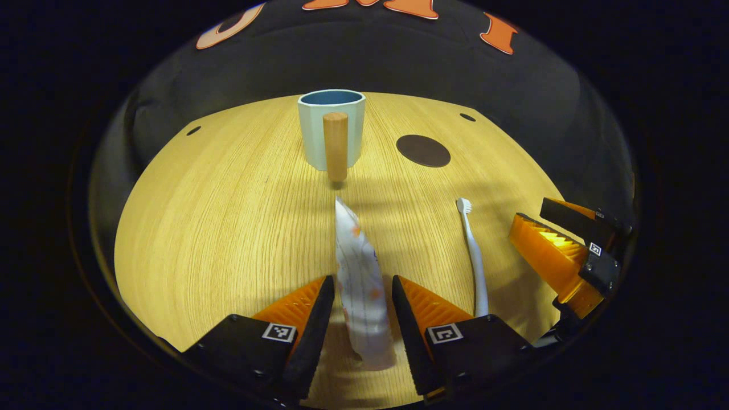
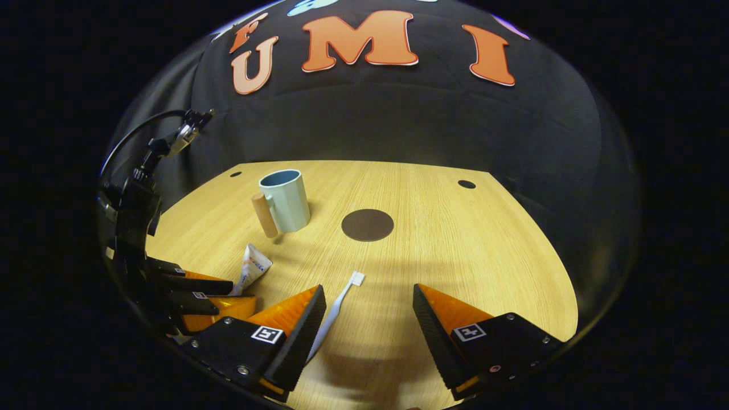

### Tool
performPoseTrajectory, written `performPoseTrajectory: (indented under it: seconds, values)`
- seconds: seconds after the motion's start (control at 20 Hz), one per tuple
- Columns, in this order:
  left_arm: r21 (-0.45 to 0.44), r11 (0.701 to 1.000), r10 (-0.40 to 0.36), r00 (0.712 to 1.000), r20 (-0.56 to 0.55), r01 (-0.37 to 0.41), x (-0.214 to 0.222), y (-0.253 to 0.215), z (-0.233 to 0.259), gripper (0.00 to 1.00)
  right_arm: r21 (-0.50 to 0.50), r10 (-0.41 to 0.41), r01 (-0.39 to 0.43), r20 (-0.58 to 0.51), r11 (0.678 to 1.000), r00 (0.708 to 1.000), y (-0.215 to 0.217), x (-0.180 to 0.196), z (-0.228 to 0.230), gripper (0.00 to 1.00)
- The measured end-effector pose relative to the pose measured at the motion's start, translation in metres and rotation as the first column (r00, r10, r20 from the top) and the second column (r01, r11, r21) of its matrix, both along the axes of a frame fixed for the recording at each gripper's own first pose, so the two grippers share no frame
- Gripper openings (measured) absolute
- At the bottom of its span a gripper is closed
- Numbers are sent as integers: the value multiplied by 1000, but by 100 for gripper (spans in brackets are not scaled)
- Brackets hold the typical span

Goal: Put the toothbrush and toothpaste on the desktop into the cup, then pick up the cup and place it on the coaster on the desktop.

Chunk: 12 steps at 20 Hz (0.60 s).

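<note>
Your left gripper [image 1: 357, 299] straddles the toothpaste [image 1: 360, 285], which lies flat at the lower centre of the left gripper view. The jaws stand open around the tube with a gap on each side; neither finger presses on it. Judge the tube as light, soft and prone to buckling: close across its fuller middle, not the flat crimped end, and expect it to sag once lifted

Your right gripper [image 2: 369, 316] is wide open and holds nothing. The toothbrush [image 2: 336, 310] lies at the lower centre of the right gripper view, its handle just beside the left-hand finger, bristle head pointing up-frame. It is probably light, stiff and thin, lying low on the desktop [image 2: 484, 256]; take it mid-handle and square the jaws first, since it sits off-centre between them

The cup [image 1: 331, 128] stands upright at upper centre of the left gripper view, its wooden handle [image 1: 335, 146] facing you; the coaster [image 1: 423, 150] lies to its right, apart from it. Open tabletop separates the cup from both items. In the left gripper view, the right gripper [image 1: 561, 245] sits near the toothbrush [image 1: 474, 256], so stagger the lifts
</note>
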State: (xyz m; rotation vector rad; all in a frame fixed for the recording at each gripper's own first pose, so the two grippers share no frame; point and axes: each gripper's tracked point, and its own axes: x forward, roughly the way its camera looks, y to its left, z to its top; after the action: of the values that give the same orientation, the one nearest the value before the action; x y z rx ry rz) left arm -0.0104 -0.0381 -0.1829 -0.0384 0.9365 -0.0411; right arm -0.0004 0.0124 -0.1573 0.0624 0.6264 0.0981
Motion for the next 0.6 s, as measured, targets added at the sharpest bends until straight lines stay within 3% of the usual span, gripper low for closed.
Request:
performPoseTrajectory:
  seconds: [0.1,0.25,0.3,0.4,0.6]
  values:
    - [12,1000,-7,1000,-12,7,-2,4,-1,52,11,16,-15,-38,1000,999,6,-4,-5,92]
    - [13,1000,7,1000,-13,-7,1,9,4,45,32,38,-36,-85,999,996,20,-9,-15,92]
    - [4,1000,-2,1000,-14,2,3,5,6,25,31,42,-39,-98,999,994,23,-9,-18,93]
    - [-2,1000,-14,1000,-9,13,7,3,14,25,35,53,-49,-124,998,991,30,-9,-23,86]
    - [2,1000,-19,1000,20,19,7,12,19,25,38,62,-56,-201,998,978,45,-14,-39,83]
